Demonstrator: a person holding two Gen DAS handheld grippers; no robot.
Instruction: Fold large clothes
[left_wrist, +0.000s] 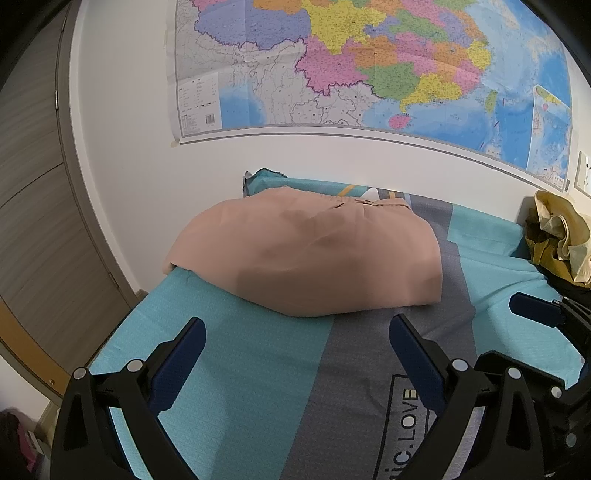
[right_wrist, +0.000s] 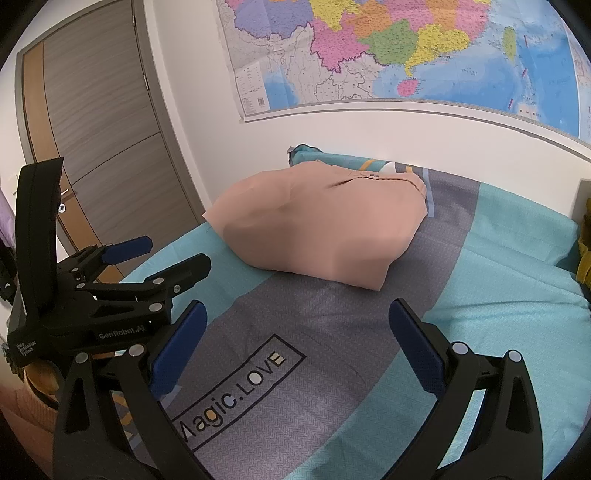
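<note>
A peach-pink garment (left_wrist: 306, 251) lies folded into a compact bundle on the teal and grey bedsheet (left_wrist: 229, 369), near the far left corner of the bed by the wall. It also shows in the right wrist view (right_wrist: 317, 229). My left gripper (left_wrist: 297, 336) is open and empty, hovering just short of the bundle's near edge. My right gripper (right_wrist: 295, 325) is open and empty above the grey stripe with the "Magic.LOVE" print (right_wrist: 240, 395). The left gripper also shows at the left of the right wrist view (right_wrist: 162, 254), open.
A crumpled yellow-olive garment (left_wrist: 557, 240) lies at the bed's right side by the wall. A large map (left_wrist: 369, 66) hangs on the white wall. A wooden door (right_wrist: 107, 122) stands left of the bed. The right gripper's finger (left_wrist: 532, 310) shows at the right edge.
</note>
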